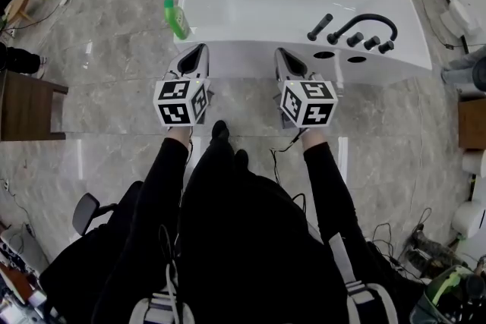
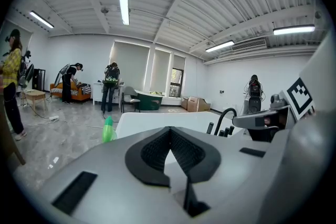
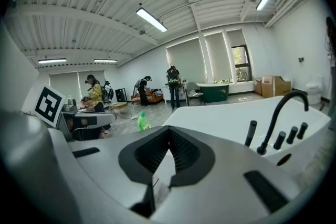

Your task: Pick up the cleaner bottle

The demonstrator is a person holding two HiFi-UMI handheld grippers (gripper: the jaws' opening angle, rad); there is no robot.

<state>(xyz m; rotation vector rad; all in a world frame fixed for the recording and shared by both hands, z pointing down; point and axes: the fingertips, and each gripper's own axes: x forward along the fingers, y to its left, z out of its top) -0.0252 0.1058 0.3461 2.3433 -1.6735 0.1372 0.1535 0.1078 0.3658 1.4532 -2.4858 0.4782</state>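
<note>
Grey marble floor (image 1: 114,87), big open room, white bathtub (image 1: 266,4) with a black faucet (image 1: 364,23) at its right end. We stand right in front of the tub's near wall. Both our forearms, in black sleeves (image 1: 171,163), reach straight ahead, roughly parallel. Claws sit side by side with a gap between them, tipped slightly down toward the tub wall, with marker cubes (image 1: 181,101) facing up.

Left claw (image 1: 199,49): its own view shows the jaws together at the tips with nothing between them. Right claw (image 1: 282,53): same, jaws together and empty.

Cleaner bottle (image 1: 176,17) is green and stands upright at the tub's near-left corner; we can't tell if it's on the rim or against it. It's ahead and slightly left of the left claw, near but not touching. Several people stand in the far background (image 2: 110,86).
</note>
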